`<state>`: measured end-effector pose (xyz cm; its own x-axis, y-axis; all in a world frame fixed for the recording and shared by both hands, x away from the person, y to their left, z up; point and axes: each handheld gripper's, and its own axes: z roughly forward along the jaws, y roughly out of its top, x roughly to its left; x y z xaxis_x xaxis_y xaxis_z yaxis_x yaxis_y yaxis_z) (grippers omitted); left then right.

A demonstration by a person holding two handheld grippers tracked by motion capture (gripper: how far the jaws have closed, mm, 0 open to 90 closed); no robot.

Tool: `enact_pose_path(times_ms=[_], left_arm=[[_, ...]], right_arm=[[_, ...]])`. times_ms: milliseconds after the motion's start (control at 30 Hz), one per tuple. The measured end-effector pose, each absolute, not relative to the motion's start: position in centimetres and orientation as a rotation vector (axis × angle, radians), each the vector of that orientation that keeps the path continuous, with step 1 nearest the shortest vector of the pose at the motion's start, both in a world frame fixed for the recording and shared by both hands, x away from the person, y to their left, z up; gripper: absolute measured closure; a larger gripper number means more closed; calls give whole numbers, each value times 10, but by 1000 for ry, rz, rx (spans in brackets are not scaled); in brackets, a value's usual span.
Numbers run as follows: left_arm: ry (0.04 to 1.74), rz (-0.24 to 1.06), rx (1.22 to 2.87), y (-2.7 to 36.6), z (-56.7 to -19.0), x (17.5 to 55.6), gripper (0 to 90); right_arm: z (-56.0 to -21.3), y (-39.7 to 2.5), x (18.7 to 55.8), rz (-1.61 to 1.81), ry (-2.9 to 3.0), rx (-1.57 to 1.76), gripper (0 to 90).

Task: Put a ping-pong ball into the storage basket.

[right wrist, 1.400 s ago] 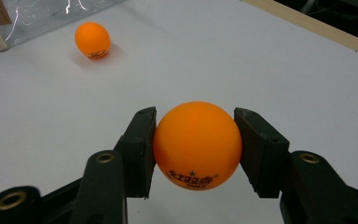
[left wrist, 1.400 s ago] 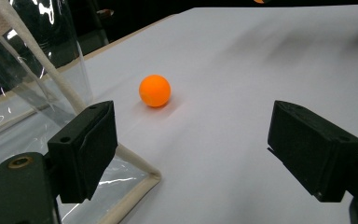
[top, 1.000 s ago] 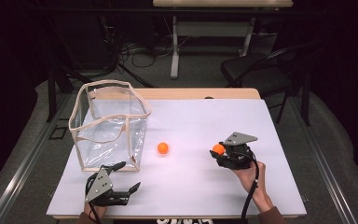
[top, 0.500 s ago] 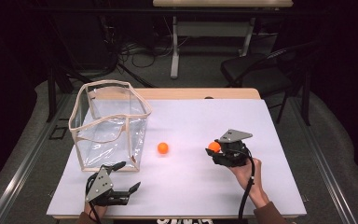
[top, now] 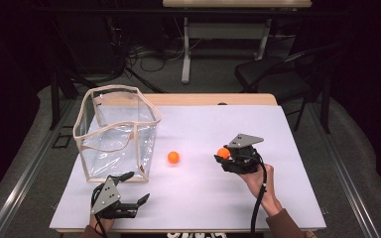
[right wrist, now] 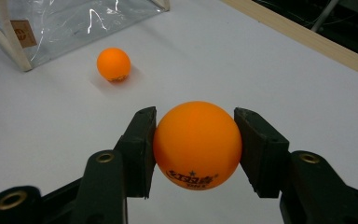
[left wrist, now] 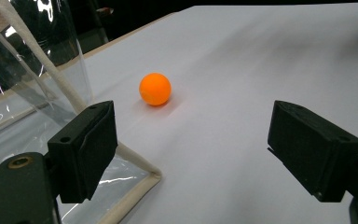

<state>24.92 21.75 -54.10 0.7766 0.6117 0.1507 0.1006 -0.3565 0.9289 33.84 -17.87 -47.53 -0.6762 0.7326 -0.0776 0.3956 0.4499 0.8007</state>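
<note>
My right gripper [right wrist: 195, 147] is shut on an orange ping-pong ball [right wrist: 197, 143], held just above the white table; from above the held ball [top: 222, 153] shows at the tip of the right gripper [top: 222, 156]. A second orange ball [top: 173, 157] lies loose on the table between the grippers, also in the left gripper view [left wrist: 154, 88] and the right gripper view [right wrist: 113, 64]. My left gripper [top: 132, 188] rests near the table's front left edge, open and empty, its jaws wide apart [left wrist: 191, 154]. A clear plastic bag [top: 116, 131] with a beige rim stands open at the left.
The clear bag's corner [left wrist: 135, 161] lies close by the left gripper's left jaw. The white table [top: 287, 148] has a wooden strip along its far edge. A black chair [top: 278, 74] and cables sit on the floor beyond the table.
The right gripper with its ball has shifted slightly left and away from the front edge. The left gripper and the loose ball have not moved.
</note>
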Motion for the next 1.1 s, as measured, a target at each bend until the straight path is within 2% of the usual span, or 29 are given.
enact_pose_path(times_ms=[1100], left_arm=[[541, 586, 1888, 217, -541, 249, 158]], right_arm=[[-464, -148, 354, 1120, 2330, 875, 507]])
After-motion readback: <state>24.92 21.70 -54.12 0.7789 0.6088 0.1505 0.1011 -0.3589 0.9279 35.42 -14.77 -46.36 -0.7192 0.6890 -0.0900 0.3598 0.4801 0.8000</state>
